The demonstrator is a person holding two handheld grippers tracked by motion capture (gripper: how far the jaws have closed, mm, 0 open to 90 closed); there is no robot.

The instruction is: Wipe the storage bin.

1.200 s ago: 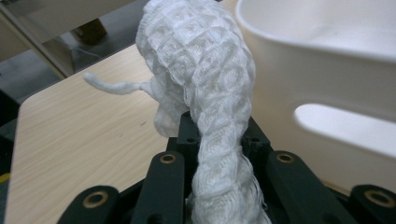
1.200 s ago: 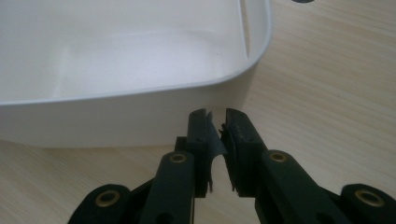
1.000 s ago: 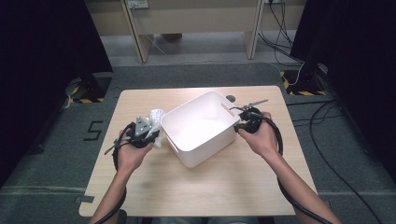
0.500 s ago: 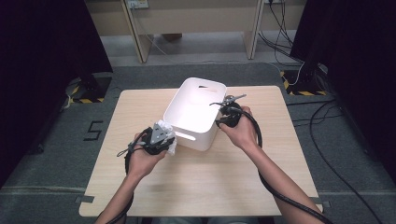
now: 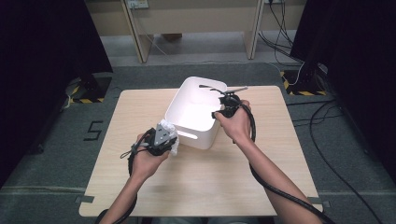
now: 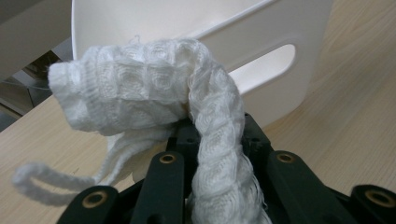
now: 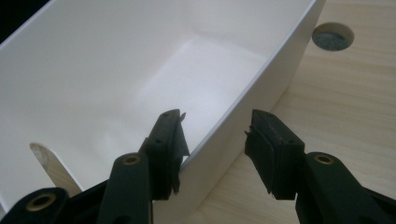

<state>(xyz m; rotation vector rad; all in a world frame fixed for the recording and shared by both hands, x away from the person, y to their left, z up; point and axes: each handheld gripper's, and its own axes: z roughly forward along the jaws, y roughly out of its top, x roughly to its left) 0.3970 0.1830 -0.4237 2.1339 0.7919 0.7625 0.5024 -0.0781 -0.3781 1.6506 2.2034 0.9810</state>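
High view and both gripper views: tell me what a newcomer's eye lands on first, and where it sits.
First comes the white bin, standing empty at the middle of the wooden table, a slot handle in its near wall. Next is the white knitted cloth, clamped in the left tool just beside the bin's near left corner. The right tool straddles the bin's right wall, its jaws having just been opening, no longer pressing it.

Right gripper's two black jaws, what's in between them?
The white bin's side wall stands between the right gripper's jaws, which have just been opening and stand clear of it; the right gripper view shows it.
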